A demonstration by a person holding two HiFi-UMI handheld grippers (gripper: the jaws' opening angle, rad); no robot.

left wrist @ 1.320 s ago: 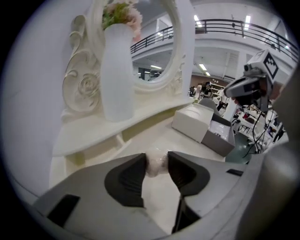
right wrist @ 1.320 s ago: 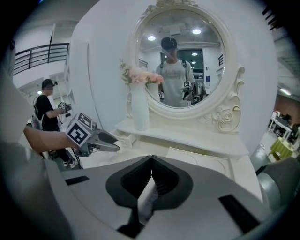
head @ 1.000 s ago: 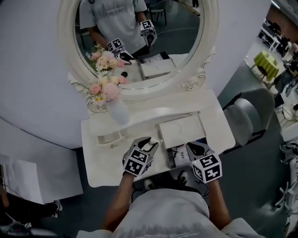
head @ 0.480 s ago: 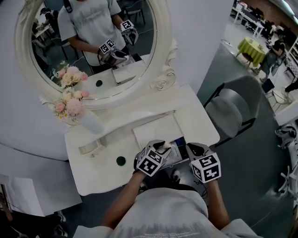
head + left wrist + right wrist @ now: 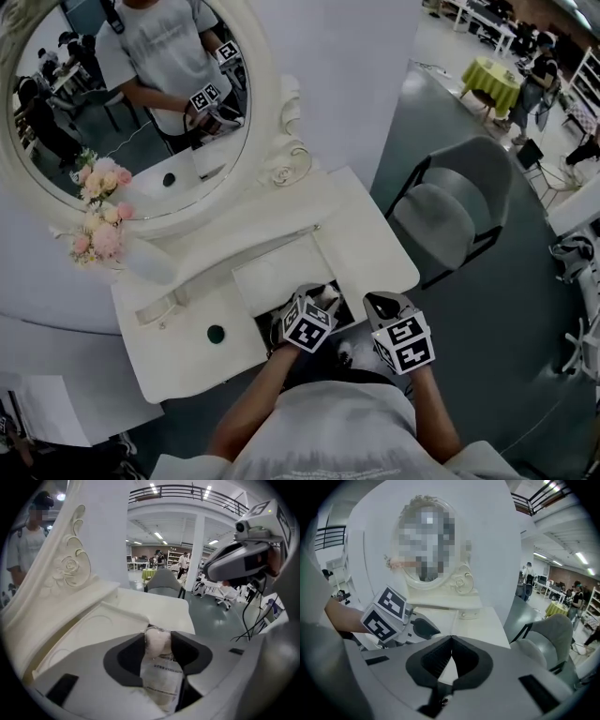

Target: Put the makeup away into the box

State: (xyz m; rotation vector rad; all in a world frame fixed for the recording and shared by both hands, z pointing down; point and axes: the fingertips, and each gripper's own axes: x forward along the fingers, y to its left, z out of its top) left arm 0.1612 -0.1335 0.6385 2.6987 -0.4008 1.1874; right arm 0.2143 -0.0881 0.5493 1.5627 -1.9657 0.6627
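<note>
My left gripper [image 5: 322, 300] hangs over the open dark-lined box [image 5: 345, 309] at the front edge of the white vanity table [image 5: 375, 251]. A clear packet with a pale pink puff [image 5: 159, 665] is between its jaws, and both pads touch the puff while the jaws are opening [image 5: 158, 641]. My right gripper [image 5: 380, 303] is just to the right, over the box's right end, with its jaws shut and nothing in them [image 5: 451, 640]. The left gripper's marker cube [image 5: 386, 613] shows in the right gripper view. What lies inside the box is mostly hidden by the grippers.
The box's white lid [image 5: 281, 272] lies flat behind it. A small dark round item [image 5: 217, 334] sits on the tabletop at the left. An oval mirror [image 5: 141, 112] and a vase of pink flowers [image 5: 103, 239] stand at the back. A grey chair [image 5: 450, 206] is on the right.
The left gripper has moved right, from the bare tabletop to over the box. The dark round item has come into sight where it was. The head view has swung.
</note>
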